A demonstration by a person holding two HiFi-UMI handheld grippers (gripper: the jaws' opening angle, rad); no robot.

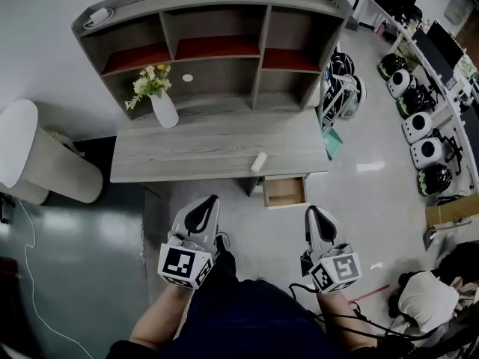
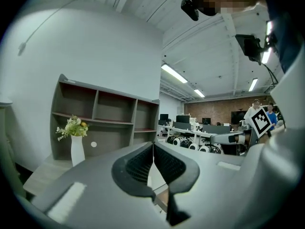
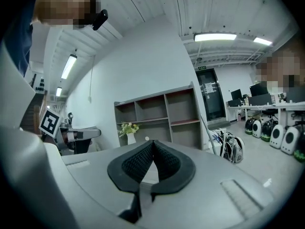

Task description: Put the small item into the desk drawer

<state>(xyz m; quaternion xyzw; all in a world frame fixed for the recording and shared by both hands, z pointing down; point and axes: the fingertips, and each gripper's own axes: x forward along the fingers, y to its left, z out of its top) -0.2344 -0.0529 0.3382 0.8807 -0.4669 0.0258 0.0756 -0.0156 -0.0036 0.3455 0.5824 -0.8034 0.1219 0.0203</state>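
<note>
Grey wooden desk (image 1: 187, 155) carries the small white item (image 1: 258, 162) at its front edge, just above the open drawer (image 1: 285, 191). Left gripper (image 1: 213, 200) and right gripper (image 1: 310, 212) hover before the desk, jaws pressed together, empty.

- Left gripper (image 1: 214, 200): held low at the person's left, tips forward and canted slightly inward, short of the desk's (image 1: 187, 155) front edge. In the left gripper view its (image 2: 153, 148) jaws are closed, pads meeting along one seam, nothing between them.
- Left cube (image 1: 183, 266): at the gripper's rear, markers facing up.
- Left forearm (image 1: 159, 318): bare, running back toward the lower left.
- Right gripper (image 1: 310, 211): level with the left one and well apart from it, tips forward, also short of the front edge. In the right gripper view its (image 3: 152, 144) jaws are closed tip to tip, empty.
- Right cube (image 1: 335, 271): at the rear, tilted.
- Right forearm (image 1: 343, 321): bare, running back and down.
</note>
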